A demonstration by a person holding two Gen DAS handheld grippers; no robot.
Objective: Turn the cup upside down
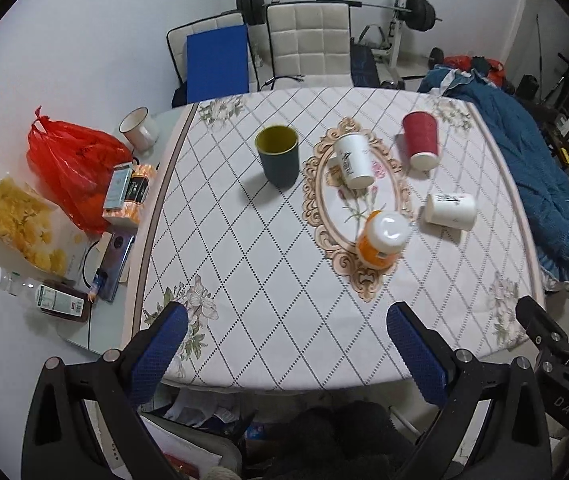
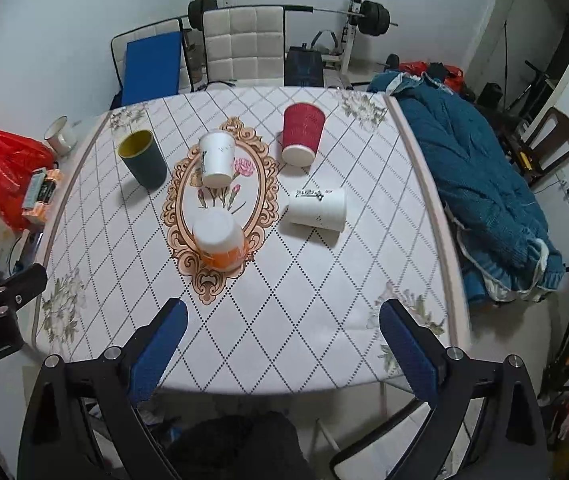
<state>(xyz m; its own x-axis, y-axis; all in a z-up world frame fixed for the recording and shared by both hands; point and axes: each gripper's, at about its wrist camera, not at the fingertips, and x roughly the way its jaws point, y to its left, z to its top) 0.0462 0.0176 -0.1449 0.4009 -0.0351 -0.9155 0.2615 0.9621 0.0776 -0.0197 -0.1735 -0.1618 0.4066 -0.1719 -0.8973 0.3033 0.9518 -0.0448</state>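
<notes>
Green and upright, the green cup [image 1: 277, 155] is the one cup on the table with its mouth to the ceiling, showing a yellowish, empty inside. It stands toward the far left corner of the table [image 1: 244, 280], just left of the ornate oval printed on the cloth.

Nothing has hold of it. The left gripper [image 1: 286, 340] hangs over the near edge with its blue pads wide apart and nothing between them, and the right gripper [image 2: 282, 338] does the same beside it, spread and empty. So I judge the job is yet to start.

To do it well, I'd bring the left gripper in, being the nearer one: come at the wall of the cup from the side, close around the middle, lift clear of the cloth, roll the wrist right over, then set the rim down flat before letting go. Squeeze gently, I'd guess, or it may slip or tip.

Round about, the white cup [image 1: 353, 161] on the oval, the red cup [image 1: 421, 139] near the far right corner and the orange-and-white cup [image 1: 382, 240] closer in all look base-up already. Another white cup [image 1: 450, 211] lies on its side toward the right edge. Beyond the left edge sit a white mug [image 1: 139, 127] and a red bag [image 1: 72, 168], contents hidden.
</notes>
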